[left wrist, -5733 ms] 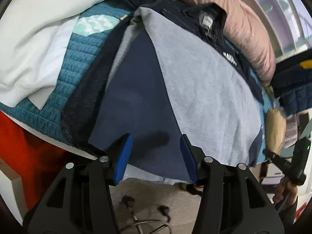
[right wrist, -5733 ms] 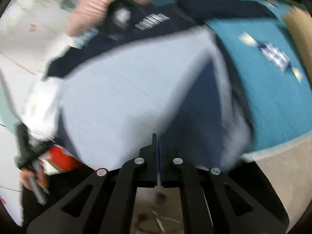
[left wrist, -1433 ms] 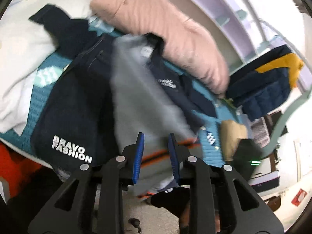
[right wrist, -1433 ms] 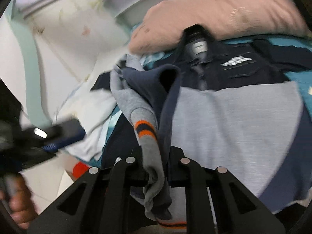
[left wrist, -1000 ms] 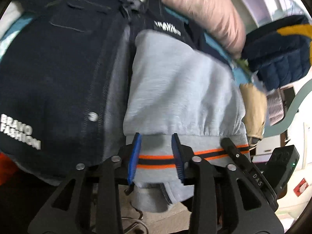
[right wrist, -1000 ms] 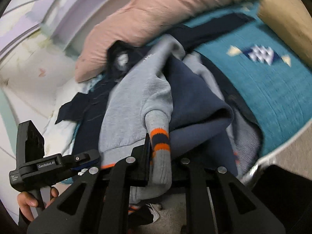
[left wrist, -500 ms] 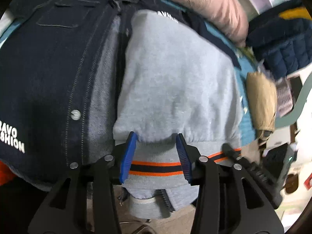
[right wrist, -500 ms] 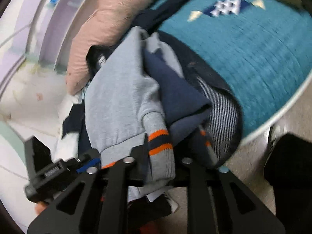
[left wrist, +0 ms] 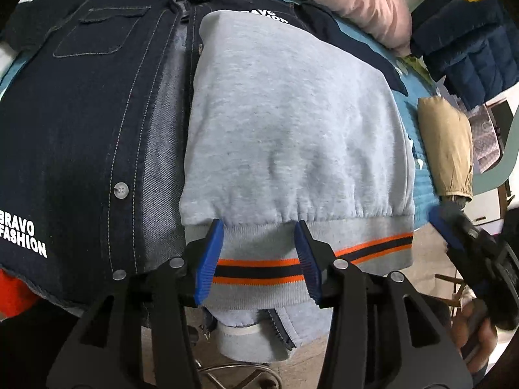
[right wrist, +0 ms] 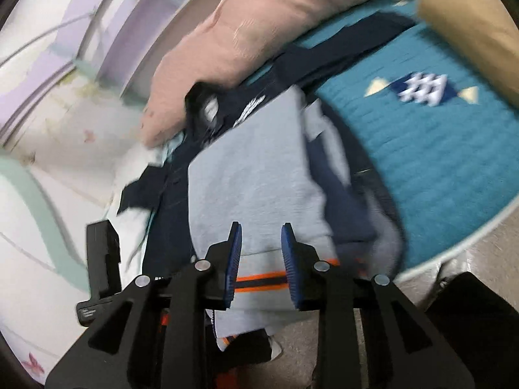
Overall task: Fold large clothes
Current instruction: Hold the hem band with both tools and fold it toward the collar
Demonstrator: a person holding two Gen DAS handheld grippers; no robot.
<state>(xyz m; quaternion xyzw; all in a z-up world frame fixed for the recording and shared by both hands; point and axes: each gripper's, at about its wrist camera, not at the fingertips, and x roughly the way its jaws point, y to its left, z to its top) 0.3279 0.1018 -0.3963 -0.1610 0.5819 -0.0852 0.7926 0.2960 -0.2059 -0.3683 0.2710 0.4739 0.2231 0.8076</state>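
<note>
A grey sweatshirt point(left wrist: 285, 123) lies folded over on the bed, its ribbed hem with orange and navy stripes point(left wrist: 259, 267) hanging at the near edge. It also shows in the right wrist view point(right wrist: 256, 181), with navy lining exposed on its right. My left gripper point(left wrist: 259, 259) is open, its blue pads either side of the hem without pinching it. My right gripper point(right wrist: 261, 262) is open just above the same hem; it also shows in the left wrist view point(left wrist: 460, 230) at right.
A dark denim shirt point(left wrist: 78, 123) printed "BRAVO FASHION" lies under the sweatshirt to the left. A pink pillow point(left wrist: 340, 0) sits at the back, a navy padded jacket point(left wrist: 467, 45) and a tan bundle point(left wrist: 447, 149) at right. The teal bedspread point(right wrist: 438, 162) reaches the bed's edge.
Both grippers have opened and let go of the sweatshirt's striped hem and cuff. The garment now rests folded on the bed, and the right gripper has drawn back a little.
</note>
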